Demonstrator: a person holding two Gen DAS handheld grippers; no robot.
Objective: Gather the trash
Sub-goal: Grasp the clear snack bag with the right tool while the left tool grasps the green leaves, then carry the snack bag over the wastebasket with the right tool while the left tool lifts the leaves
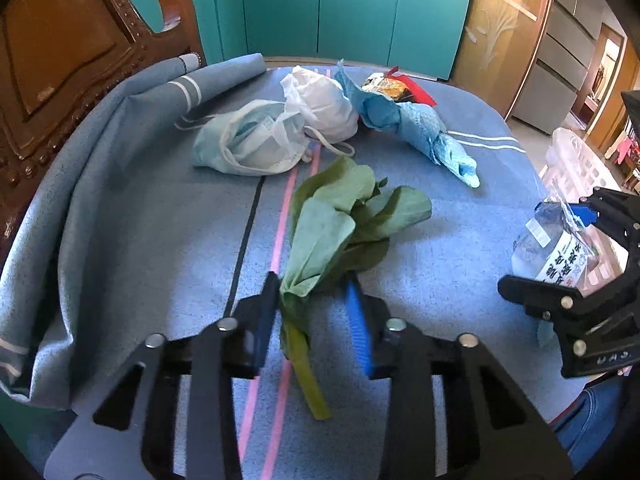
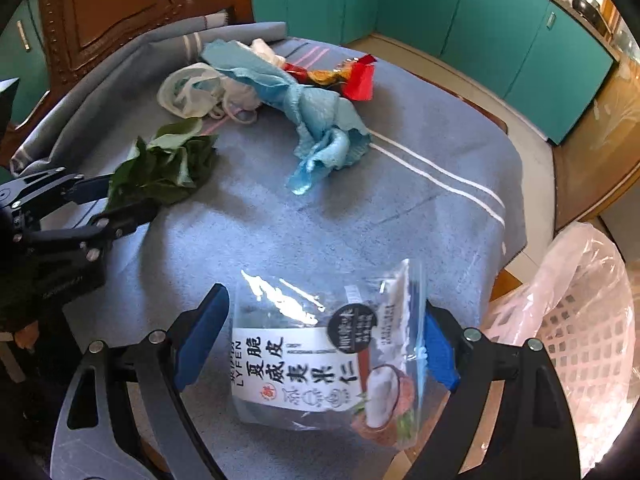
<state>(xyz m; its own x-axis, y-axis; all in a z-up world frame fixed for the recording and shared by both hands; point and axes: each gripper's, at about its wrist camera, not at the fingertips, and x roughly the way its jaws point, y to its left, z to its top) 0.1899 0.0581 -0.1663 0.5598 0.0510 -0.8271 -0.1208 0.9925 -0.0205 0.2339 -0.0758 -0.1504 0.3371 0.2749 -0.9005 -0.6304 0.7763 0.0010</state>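
Note:
A bunch of leafy greens [image 1: 332,216] lies on the blue-grey tablecloth [image 1: 140,220], stem toward me. My left gripper [image 1: 312,280] straddles the base of the leaves, and its blue pads touch them on both sides. From the right wrist view, the left gripper [image 2: 124,196] is at the left with the greens [image 2: 168,168] between its fingers. A clear snack bag [image 2: 320,360] with a printed label lies near the table's front right edge. My right gripper [image 2: 324,300] stands wide around it, pads just clear of its sides. The same bag [image 1: 552,248] and right gripper [image 1: 546,244] show at the right of the left wrist view.
Further back lie a crumpled face mask [image 1: 248,148], a white plastic bag [image 1: 324,104], a twisted blue cloth [image 1: 420,128] and a red snack wrapper [image 1: 400,88]. A white basket with a plastic liner [image 2: 580,320] stands right of the table. A wooden chair [image 1: 60,60] stands at the left.

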